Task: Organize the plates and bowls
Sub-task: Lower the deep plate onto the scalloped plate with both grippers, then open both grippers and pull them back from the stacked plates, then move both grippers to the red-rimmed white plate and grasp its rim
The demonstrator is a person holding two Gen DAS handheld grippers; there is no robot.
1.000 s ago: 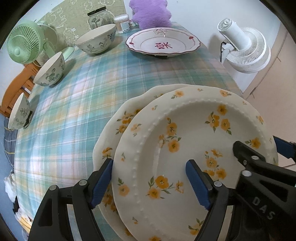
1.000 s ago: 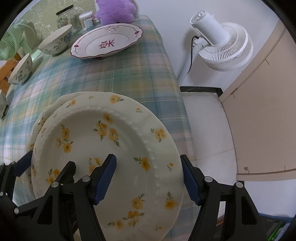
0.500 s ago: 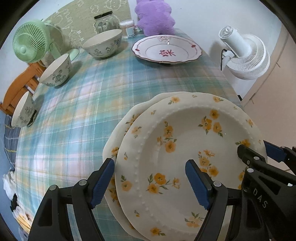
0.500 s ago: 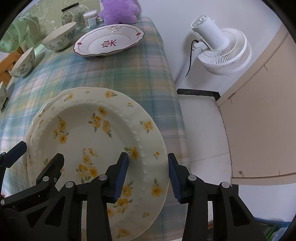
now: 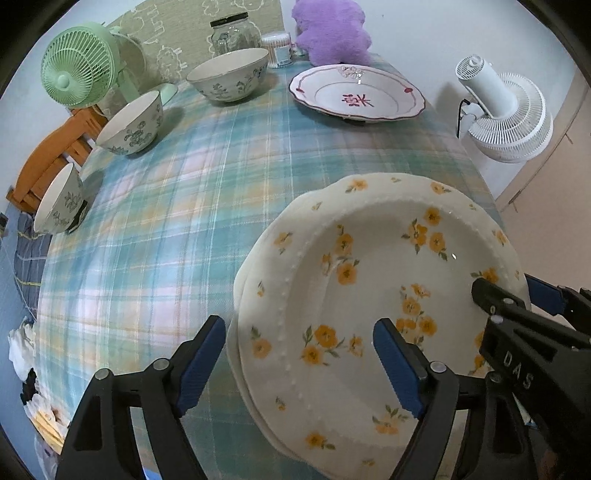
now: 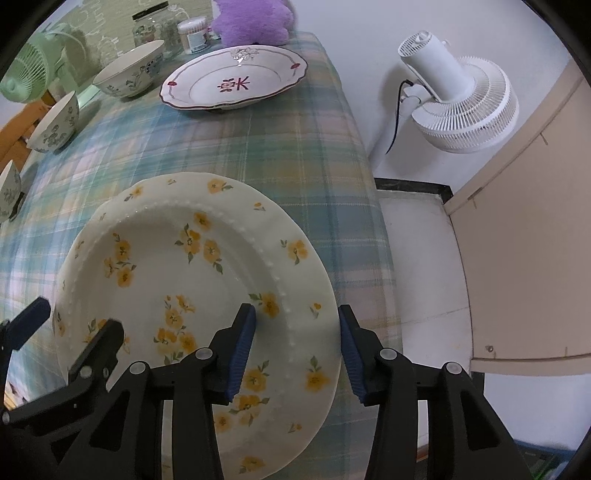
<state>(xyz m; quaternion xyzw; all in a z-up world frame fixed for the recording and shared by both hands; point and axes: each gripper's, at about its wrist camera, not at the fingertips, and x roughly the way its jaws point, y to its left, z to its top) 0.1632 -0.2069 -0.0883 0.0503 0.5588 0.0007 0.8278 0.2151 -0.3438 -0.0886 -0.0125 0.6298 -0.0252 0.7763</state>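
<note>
Two cream plates with yellow flowers lie stacked on the plaid tablecloth; the top plate [image 5: 369, 280] [image 6: 192, 266] almost covers the lower plate [image 5: 243, 273]. My left gripper [image 5: 299, 326] points down over the stack's left rim, its jaws wide and opening, touching nothing. My right gripper [image 6: 297, 314] straddles the top plate's right rim; its jaws are opening, one pad over the inner slope, the other at the outer edge. Each gripper shows in the other's view, the right gripper [image 5: 517, 295] and the left gripper [image 6: 74, 325]. A red-trimmed plate [image 5: 356, 98] [image 6: 232, 79] sits at the far end.
Three floral bowls line the left side: a large bowl [image 5: 229, 79], a middle bowl [image 5: 131, 123] and a near bowl [image 5: 59, 201]. A green fan [image 5: 77, 70], a glass jar [image 5: 231, 33] and a purple plush [image 5: 332, 33] stand behind. A white fan [image 6: 461, 96] stands on the floor beyond the table's right edge [image 6: 369, 206].
The right gripper's jaws have narrowed around the top plate's right rim. The top plate has slid left and now lies more squarely over the lower one.
</note>
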